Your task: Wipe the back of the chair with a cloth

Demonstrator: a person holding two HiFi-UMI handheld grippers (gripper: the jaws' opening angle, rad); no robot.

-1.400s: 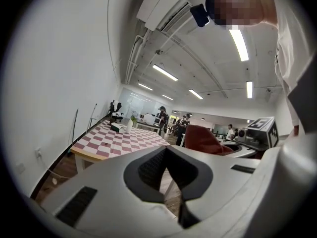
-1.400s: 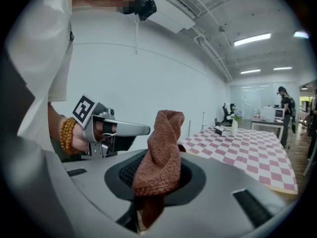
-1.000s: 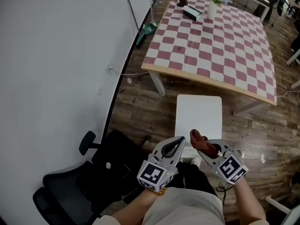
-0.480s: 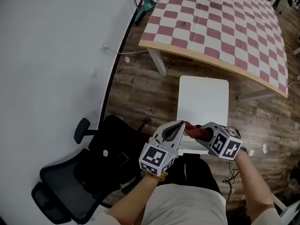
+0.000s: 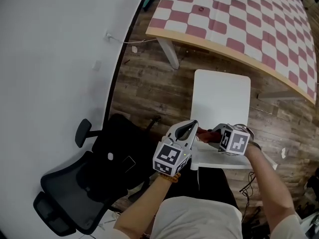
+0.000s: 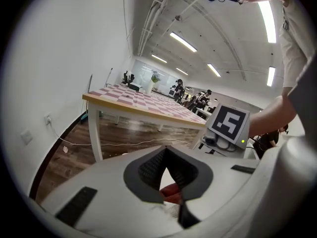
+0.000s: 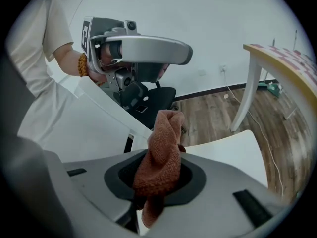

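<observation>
Nearest, the right gripper is clenched on the cloth, a rust-red bunch that stands up from between its jaws and hangs a little below them. In the head view this cloth is at the top edge of the back of the white chair, toward the left end. Whether it touches the back I cannot tell.

The left gripper is just beside the cloth, on its left. Its jaws are closed tip to tip and grip nothing; only a bit of red shows through the gap behind the pads. The tips of the two grippers are near each other above the back.

Beyond the back lies the flat seat. To the left of the chair a black office chair stands by the white wall. Farther on, over the brown wood floor, is a table with a red and white checked top. A thin cable runs from the wall toward the table's leg.
</observation>
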